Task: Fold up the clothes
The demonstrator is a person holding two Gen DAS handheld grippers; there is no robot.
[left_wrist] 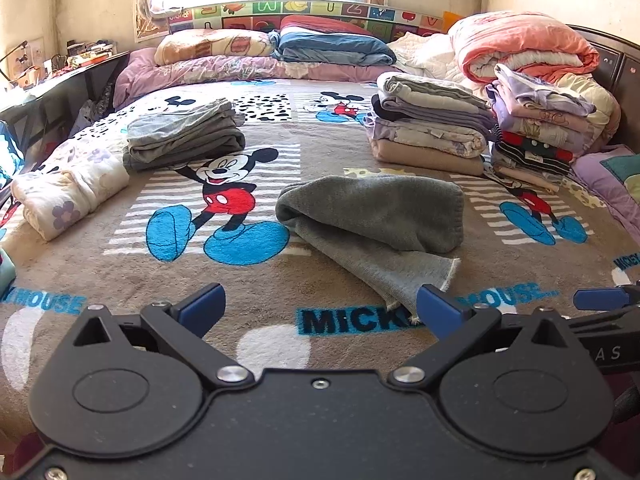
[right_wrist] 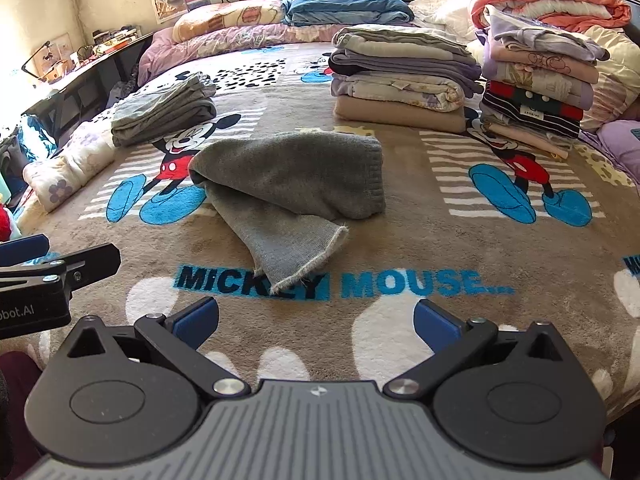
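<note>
A grey knit garment lies partly folded on the Mickey Mouse blanket, one frayed end pointing toward me; it also shows in the right wrist view. My left gripper is open and empty, just short of the frayed end, its right finger in front of the cloth's tip. My right gripper is open and empty, a little back from the frayed end. The right gripper's blue finger shows at the right edge of the left wrist view.
Folded grey clothes and a rolled floral piece lie at left. Two tall stacks of folded clothes stand at right. Pillows and quilts line the headboard. A desk runs along the left.
</note>
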